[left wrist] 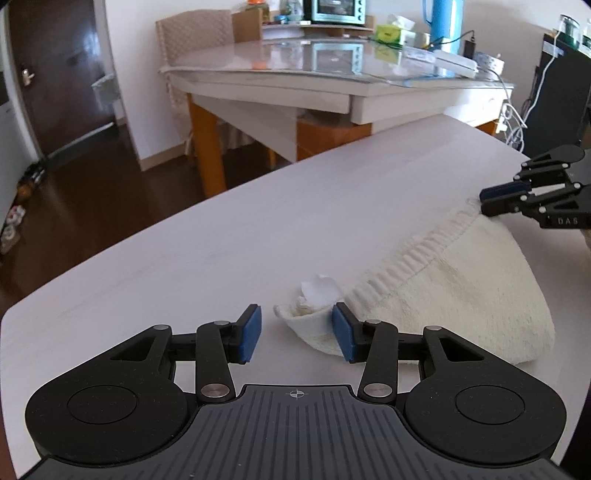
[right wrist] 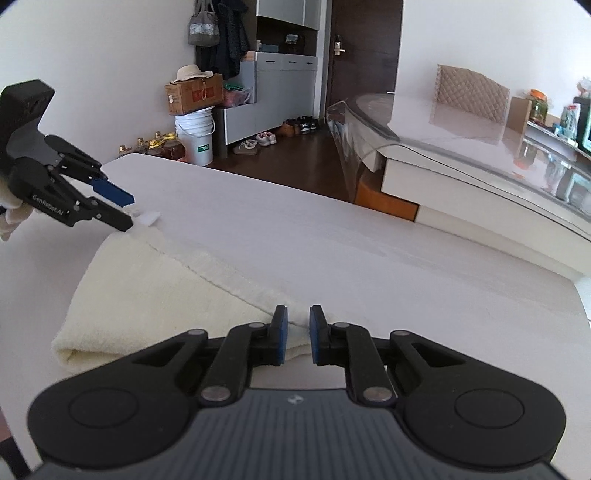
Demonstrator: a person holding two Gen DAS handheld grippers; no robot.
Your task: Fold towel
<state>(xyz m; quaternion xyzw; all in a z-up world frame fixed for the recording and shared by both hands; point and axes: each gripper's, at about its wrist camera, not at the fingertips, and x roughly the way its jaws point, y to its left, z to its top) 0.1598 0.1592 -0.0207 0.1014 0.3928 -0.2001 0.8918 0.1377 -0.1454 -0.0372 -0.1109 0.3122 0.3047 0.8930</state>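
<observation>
The towel [left wrist: 454,295] is lying on the white table [left wrist: 229,229], already doubled over once, with its fold nearest the cameras. One far corner is being pinched by the right gripper [right wrist: 295,328], while the other, with its label [left wrist: 319,290], is being straddled by the spread left gripper [left wrist: 297,334], not yet clamped. A further fold is judged to be left.

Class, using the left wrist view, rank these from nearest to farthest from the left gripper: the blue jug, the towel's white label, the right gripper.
1. white label, just ahead of the left gripper
2. right gripper, far right, at the towel's other corner
3. blue jug, on the back table
</observation>
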